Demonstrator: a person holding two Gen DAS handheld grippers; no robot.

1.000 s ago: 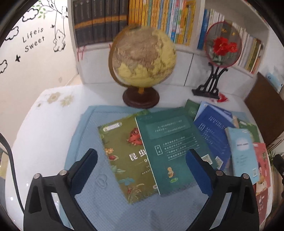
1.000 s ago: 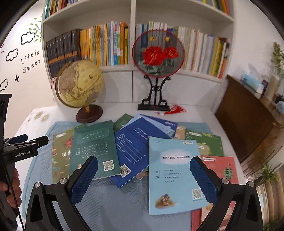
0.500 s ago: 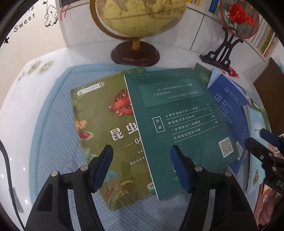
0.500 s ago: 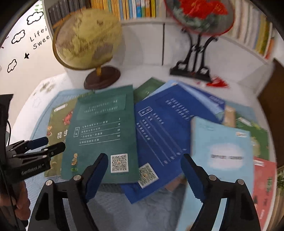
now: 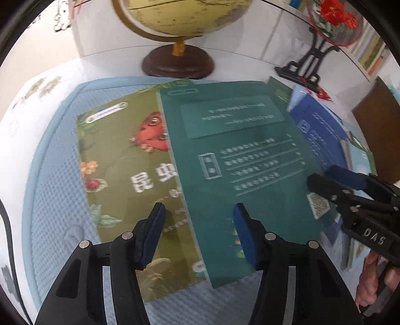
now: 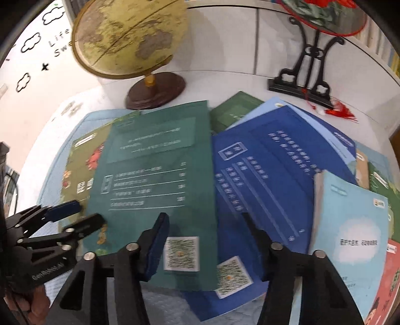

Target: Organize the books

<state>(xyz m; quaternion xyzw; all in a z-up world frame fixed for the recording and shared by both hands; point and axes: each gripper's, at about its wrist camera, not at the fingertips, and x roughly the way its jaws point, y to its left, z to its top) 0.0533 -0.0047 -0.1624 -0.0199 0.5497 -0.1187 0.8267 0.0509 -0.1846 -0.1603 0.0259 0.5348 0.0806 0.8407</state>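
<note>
Grippers, left [image 5: 197,235] and right [image 6: 203,240], are hovering spread, pinching nothing; closing at the teal book's [image 6: 160,175] six-o'clock edge is risking dragging the olive book [image 5: 120,160] or blue book [image 6: 262,180].

Two wrist cameras look forward and down, close over scattered books — both views share the teal book [image 5: 240,160] [image 6: 160,180] and globe [image 5: 178,22] [image 6: 130,37].

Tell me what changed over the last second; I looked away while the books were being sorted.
Both grippers came down toward the books and their jaws narrowed: the left gripper now hangs over the teal book and olive insect book, the right gripper over the teal and dark blue book. Neither holds anything. Books and globe stayed put.
</note>
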